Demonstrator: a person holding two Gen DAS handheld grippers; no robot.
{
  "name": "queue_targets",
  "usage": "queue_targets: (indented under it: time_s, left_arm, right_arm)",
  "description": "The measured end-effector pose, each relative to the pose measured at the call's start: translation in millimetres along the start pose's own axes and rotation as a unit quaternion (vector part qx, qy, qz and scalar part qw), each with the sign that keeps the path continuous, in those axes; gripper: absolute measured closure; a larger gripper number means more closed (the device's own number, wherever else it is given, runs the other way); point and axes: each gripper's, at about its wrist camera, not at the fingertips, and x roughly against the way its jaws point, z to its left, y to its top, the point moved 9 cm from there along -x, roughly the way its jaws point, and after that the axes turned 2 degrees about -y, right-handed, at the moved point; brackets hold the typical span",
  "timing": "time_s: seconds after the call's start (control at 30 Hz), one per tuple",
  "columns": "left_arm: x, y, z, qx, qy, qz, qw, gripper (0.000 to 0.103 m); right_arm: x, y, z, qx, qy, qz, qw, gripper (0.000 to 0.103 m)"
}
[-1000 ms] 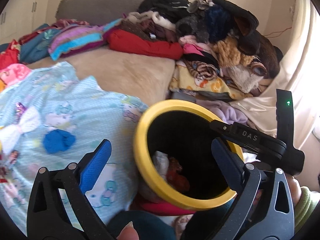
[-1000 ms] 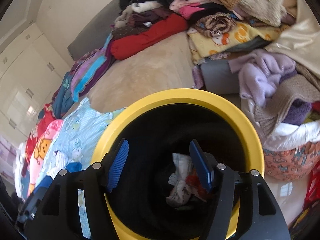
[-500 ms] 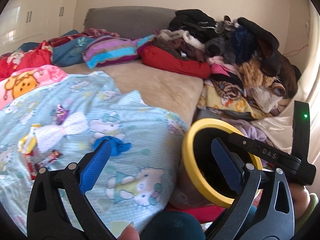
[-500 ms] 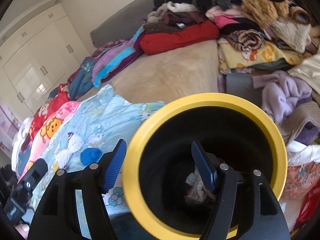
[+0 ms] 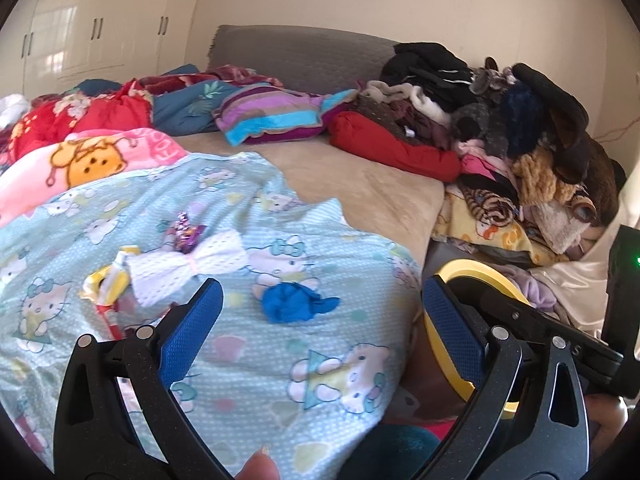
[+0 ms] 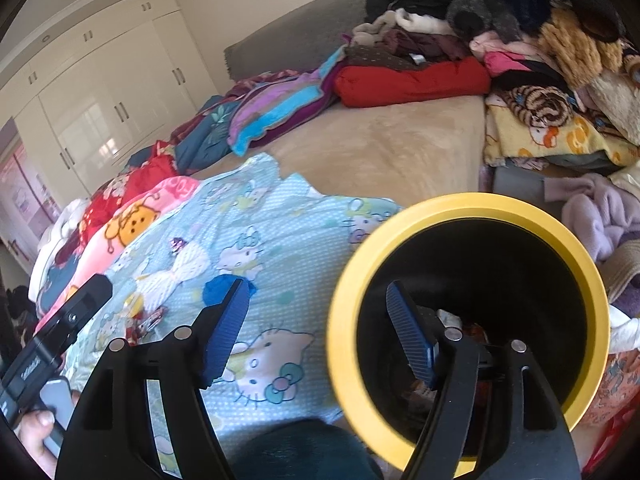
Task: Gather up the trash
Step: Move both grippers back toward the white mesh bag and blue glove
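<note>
One yellow-rimmed bin [image 6: 468, 208], some trash inside, count unclear. Loose trash on the light blue cartoon blanket [image 5: 248, 380]: one crumpled blue piece [image 5: 294, 305], one white mesh bow-shaped piece [image 5: 188, 266], one shiny purple wrapper [image 5: 185, 232], one yellow-white wrapper [image 5: 105, 280], one red wrapper [image 5: 107, 318]. One pink cartoon blanket [image 5: 80, 164]. One striped pillow [image 5: 276, 114]. One red roll [image 5: 392, 148]. One clothes pile [image 5: 520, 120], items uncountable.
</note>
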Motion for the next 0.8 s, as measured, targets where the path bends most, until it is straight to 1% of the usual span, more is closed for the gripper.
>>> queue_targets:
  time_s: [0.3,0.6,0.8]
  left_arm:
    - [6,2,39,0.029,0.024,-0.009,0.9992,0.011]
    - [2,0,79,0.06,0.04,-0.006,0.9974,0.011]
    - [-7,-3,107,0.084,0.045,0.009,0.9954,0.011]
  right_arm:
    - [-5,-7,40,0.031,0.024,-0.009,0.999,0.032]
    - [-28,-19,76,0.066,0.034,0.009,0.997,0.032]
    - [-50,-22,92,0.087,0.035,0.022,0.995,0.032]
